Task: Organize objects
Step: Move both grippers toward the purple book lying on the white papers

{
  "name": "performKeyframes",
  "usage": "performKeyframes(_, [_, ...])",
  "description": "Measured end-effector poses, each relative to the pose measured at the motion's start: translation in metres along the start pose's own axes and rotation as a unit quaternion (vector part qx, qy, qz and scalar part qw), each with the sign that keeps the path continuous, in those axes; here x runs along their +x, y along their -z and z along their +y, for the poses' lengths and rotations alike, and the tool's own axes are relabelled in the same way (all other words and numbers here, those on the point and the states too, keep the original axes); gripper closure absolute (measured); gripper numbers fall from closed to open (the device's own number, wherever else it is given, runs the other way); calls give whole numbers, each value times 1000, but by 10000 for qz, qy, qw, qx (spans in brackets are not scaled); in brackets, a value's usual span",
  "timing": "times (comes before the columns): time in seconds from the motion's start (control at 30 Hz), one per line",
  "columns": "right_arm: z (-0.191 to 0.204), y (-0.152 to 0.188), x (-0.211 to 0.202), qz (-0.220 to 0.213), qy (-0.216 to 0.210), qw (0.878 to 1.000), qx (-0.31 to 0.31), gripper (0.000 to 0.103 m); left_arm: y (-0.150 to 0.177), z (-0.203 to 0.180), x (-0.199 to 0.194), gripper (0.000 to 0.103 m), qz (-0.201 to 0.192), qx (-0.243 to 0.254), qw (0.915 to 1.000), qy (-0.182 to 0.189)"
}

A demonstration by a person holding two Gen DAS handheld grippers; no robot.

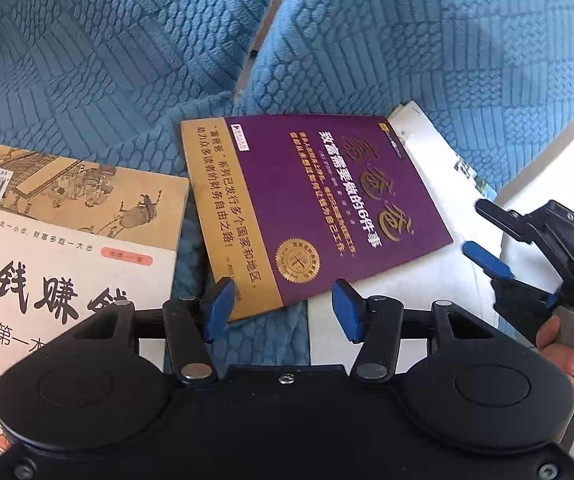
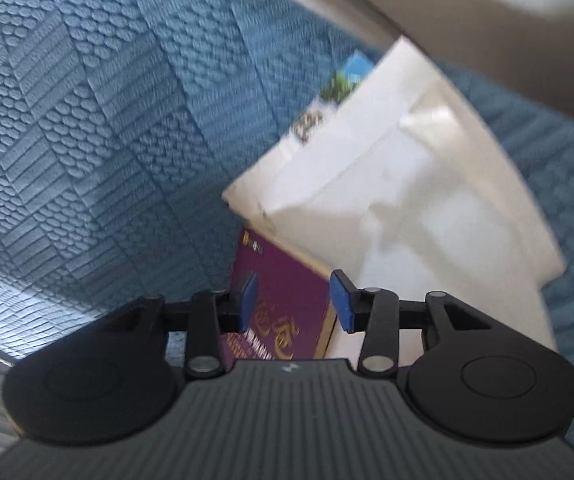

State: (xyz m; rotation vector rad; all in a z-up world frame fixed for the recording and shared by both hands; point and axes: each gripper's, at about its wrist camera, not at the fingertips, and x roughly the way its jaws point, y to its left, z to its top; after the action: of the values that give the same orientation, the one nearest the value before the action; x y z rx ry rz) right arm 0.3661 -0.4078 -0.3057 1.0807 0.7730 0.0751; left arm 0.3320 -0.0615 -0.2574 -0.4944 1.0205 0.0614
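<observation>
Just ahead of my left gripper (image 1: pixel 283 306), jaws apart and empty, the purple book (image 1: pixel 327 208) lies on the blue sofa cover (image 1: pixel 127 60), long axis slanting away. My right gripper (image 1: pixel 487 236) (also gaping) hovers rightward.

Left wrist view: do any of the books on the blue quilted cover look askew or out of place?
Yes. The purple book with the gold band lies skewed, its far corner overlapping the white book beneath it. The cream book with large black characters also sits crookedly over the tan illustrated book.
</observation>
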Motion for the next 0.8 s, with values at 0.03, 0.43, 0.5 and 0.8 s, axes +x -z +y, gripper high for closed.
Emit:
performKeyframes(0.03, [2,-3,-1,-50,35,9999,-93,58,-1,0,1,54,5,26,10000,-52])
performKeyframes(0.43, [33,-25,31,410,182,9906,-1290,45,4,9,14,54,222,176,9992,-280])
performKeyframes(0.5, [33,-29,49,745,135,9880,-1344,45,2,11,14,54,244,152,9993,-246])
performKeyframes(0.8, [49,-22,70,1043,285,9684,-2249,46,-1,13,17,53,300,89,9994,-119])
